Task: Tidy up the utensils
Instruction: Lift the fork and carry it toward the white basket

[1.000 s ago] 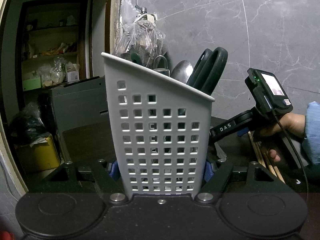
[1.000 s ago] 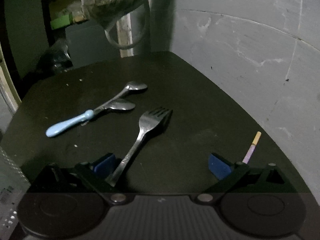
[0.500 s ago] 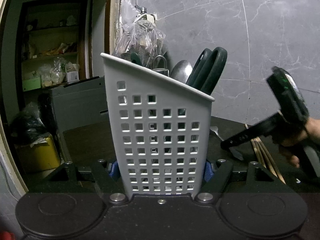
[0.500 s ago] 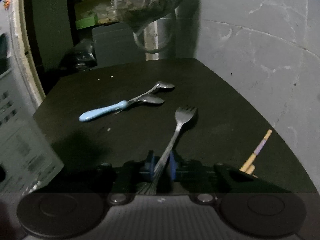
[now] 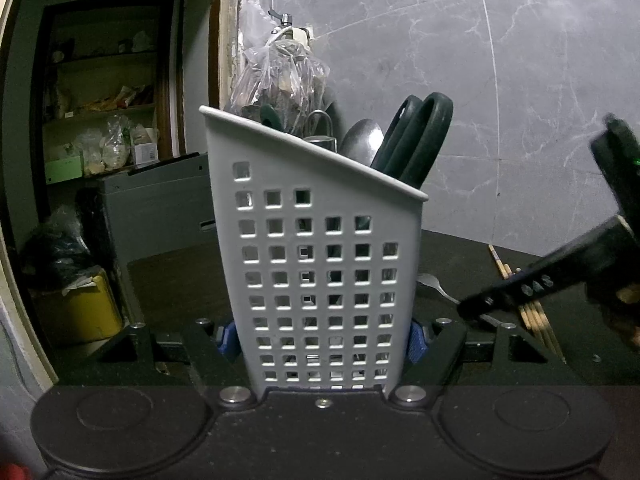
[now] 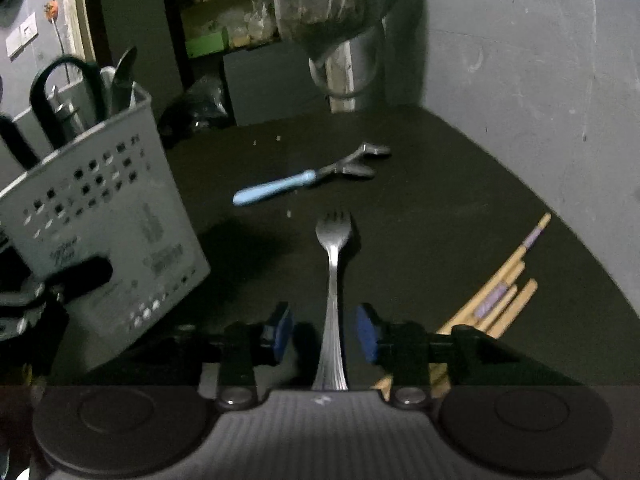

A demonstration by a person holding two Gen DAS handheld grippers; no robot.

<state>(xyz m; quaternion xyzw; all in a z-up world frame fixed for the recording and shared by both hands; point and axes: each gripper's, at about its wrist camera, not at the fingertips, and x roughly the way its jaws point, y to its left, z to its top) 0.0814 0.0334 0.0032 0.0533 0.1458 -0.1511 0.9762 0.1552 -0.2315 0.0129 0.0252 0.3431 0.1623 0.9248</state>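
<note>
Little legible text. Right hand-held gripper point(image 5: 492, 304) — pale lettering on its dark arm in the left wrist view, too blurred to read. White perforated utensil caddy point(image 6: 100, 216) — dark printed markings on the side wall in the right wrist view, several blocks and a script-like line, all smeared, no word made out. Small white box point(image 5: 145, 153) on the shelf carries a printed label, too small to read. No numbers or signs legible elsewhere.
</note>
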